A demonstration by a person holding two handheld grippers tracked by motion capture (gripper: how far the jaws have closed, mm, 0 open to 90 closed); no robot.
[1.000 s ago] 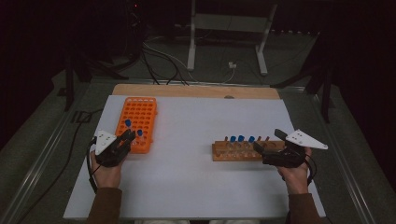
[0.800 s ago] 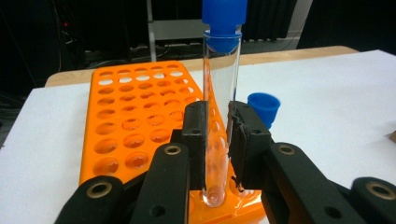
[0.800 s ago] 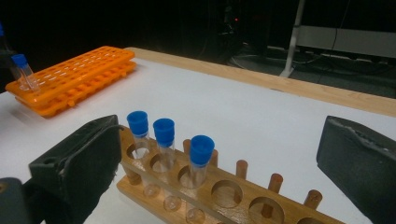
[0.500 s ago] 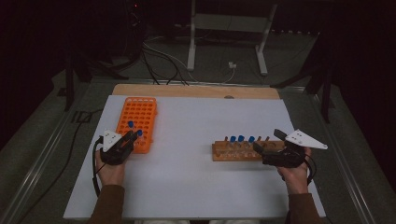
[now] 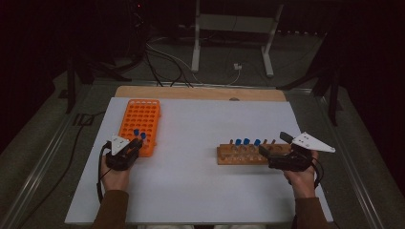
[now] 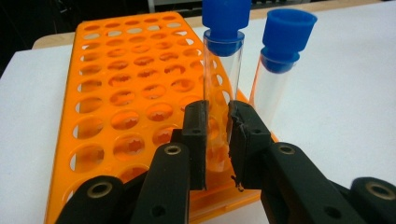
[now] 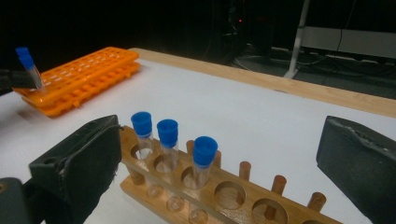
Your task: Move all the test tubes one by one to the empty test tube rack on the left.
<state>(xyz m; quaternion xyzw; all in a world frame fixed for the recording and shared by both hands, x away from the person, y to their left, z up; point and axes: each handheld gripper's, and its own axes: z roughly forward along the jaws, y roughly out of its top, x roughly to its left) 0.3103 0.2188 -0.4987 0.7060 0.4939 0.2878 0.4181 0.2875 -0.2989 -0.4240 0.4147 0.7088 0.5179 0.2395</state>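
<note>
At the near right corner of the flat orange plastic tube rack [image 6: 116, 107], I have my left gripper [image 6: 217, 135] clamped on a clear glass test tube with a blue cap [image 6: 223, 60], its lower end down in a rack hole just beside a second blue-capped tube [image 6: 280, 65]. My right gripper [image 7: 224, 172] rests with its jaws spread wide, gripping nothing, at the right end of the wooden test-tube rack [image 7: 233, 196], where three blue-capped tubes [image 7: 168, 135] stand upright on the white tabletop [image 5: 200, 124].
</note>
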